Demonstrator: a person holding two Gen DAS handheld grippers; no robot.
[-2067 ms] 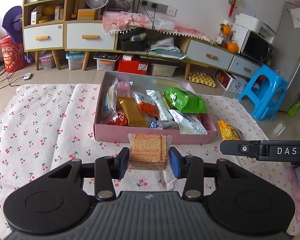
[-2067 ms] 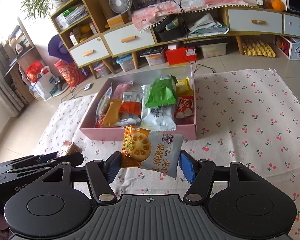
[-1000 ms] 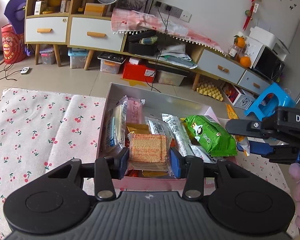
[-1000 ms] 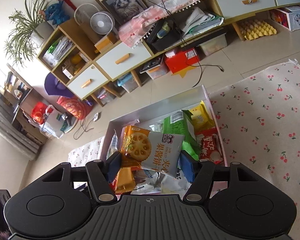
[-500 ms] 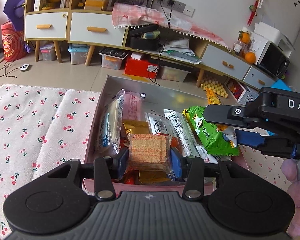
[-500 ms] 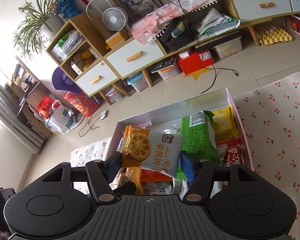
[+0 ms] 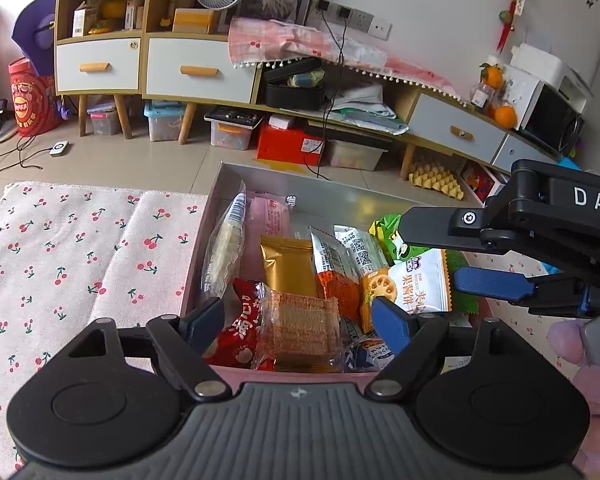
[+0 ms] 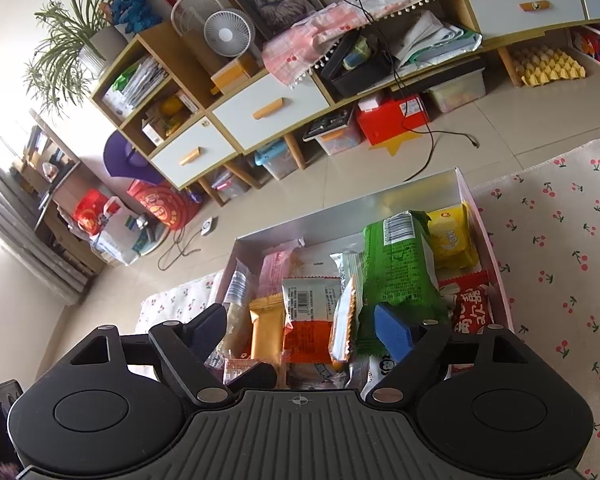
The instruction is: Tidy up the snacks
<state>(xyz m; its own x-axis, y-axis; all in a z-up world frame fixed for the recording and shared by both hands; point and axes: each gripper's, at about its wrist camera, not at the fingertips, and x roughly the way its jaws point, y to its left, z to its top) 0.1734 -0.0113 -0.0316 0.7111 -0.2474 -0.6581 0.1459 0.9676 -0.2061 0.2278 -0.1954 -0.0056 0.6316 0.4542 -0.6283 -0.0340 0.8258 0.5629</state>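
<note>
The pink snack box (image 7: 202, 252) (image 8: 485, 227) holds several packets. My left gripper (image 7: 298, 322) hovers over its near end with jaws opening. The clear wafer packet (image 7: 300, 328) lies loose on the red packet below, between the fingers but untouched by the pads. My right gripper (image 8: 300, 330) (image 7: 432, 254) hangs over the box's right half, jaws also opening. The white-and-orange biscuit packet (image 7: 414, 288) (image 8: 342, 328) has dropped among the other snacks and stands on edge, free of the pads.
A green packet (image 8: 400, 268), gold packet (image 7: 288, 266) and yellow packet (image 8: 450, 238) fill the box. It sits on a cherry-print cloth (image 7: 80, 248) (image 8: 560, 240) on the floor. A gloved hand (image 7: 572, 344) holds the right gripper. Cabinets and storage bins line the far wall.
Both grippers' jaws have spread wide. The wafer packet has left the left gripper and the biscuit packet the right one; both now lie in the box.
</note>
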